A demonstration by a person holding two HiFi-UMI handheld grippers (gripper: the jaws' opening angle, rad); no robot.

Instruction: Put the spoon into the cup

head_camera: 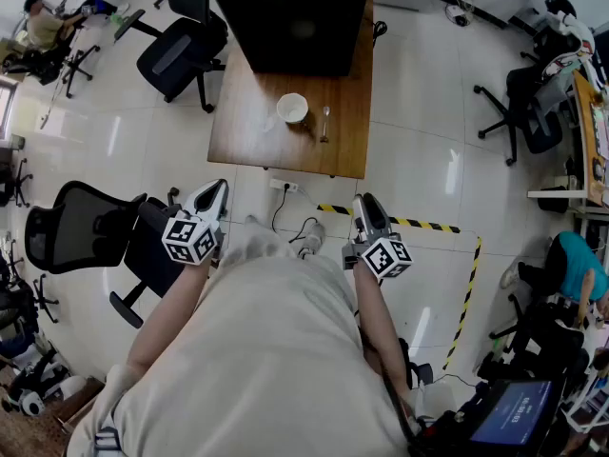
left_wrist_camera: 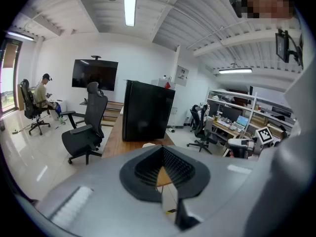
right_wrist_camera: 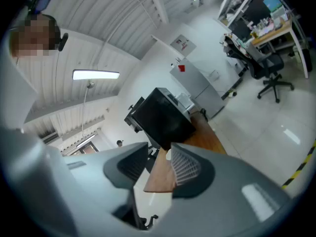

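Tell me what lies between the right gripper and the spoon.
In the head view, only white floor and the bare front part of the wooden table lie between the right gripper and the spoon.

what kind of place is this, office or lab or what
Probably an open-plan office or lab workspace: rolling office chairs, a wall-mounted screen, a wooden table, and yellow-black hazard tape on the tiled floor.
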